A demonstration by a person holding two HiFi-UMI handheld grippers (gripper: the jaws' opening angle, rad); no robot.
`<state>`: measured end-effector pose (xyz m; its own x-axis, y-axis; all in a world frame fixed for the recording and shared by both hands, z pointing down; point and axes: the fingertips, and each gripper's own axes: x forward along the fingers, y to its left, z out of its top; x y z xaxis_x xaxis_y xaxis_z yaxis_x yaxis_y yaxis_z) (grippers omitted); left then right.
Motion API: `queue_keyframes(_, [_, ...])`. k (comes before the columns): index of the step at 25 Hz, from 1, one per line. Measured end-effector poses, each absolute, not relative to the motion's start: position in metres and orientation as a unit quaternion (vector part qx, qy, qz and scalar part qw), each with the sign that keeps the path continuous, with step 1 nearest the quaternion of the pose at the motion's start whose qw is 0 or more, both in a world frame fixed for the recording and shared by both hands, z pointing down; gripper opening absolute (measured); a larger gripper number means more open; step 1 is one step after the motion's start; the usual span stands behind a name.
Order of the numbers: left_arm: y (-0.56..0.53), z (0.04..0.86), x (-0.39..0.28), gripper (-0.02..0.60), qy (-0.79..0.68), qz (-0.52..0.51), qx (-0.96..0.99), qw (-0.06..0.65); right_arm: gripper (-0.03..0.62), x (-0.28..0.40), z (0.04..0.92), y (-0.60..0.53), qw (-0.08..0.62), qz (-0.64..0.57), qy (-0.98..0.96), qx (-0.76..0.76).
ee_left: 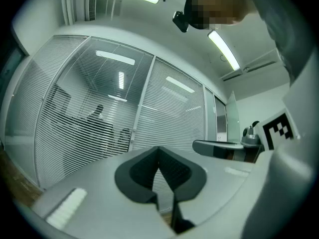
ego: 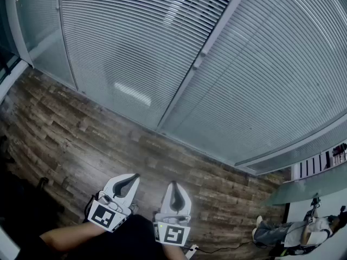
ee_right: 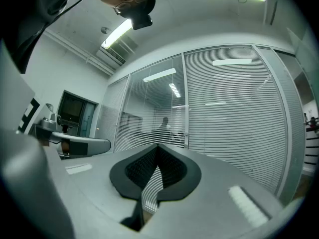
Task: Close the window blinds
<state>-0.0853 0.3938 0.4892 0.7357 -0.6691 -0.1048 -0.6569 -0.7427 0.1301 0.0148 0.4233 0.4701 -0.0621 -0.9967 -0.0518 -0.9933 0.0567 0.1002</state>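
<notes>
Over wood floor [ego: 70, 140], facing blinds [ego: 135, 47], left gripper [ego: 134, 176], right gripper [ego: 174, 183], jaws closed, empty.

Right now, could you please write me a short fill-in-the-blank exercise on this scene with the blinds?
1. The left hand-held gripper and the right hand-held gripper both have their jaws ___, with nothing between them.
2. The slats of the blinds run ___.
3. The floor below them is laid with ___ planks.
Missing words: shut; horizontally; wooden.
</notes>
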Motion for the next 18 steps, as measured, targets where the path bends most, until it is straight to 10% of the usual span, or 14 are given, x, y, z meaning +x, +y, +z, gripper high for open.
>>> queue_keyframes(18, [0.41, 0.503, -0.081, 0.0, -0.371, -0.051, 0.926, 0.054, 0.0, 0.04, 0.458, 0.446, -0.049, -0.048, -0.724, 0.687])
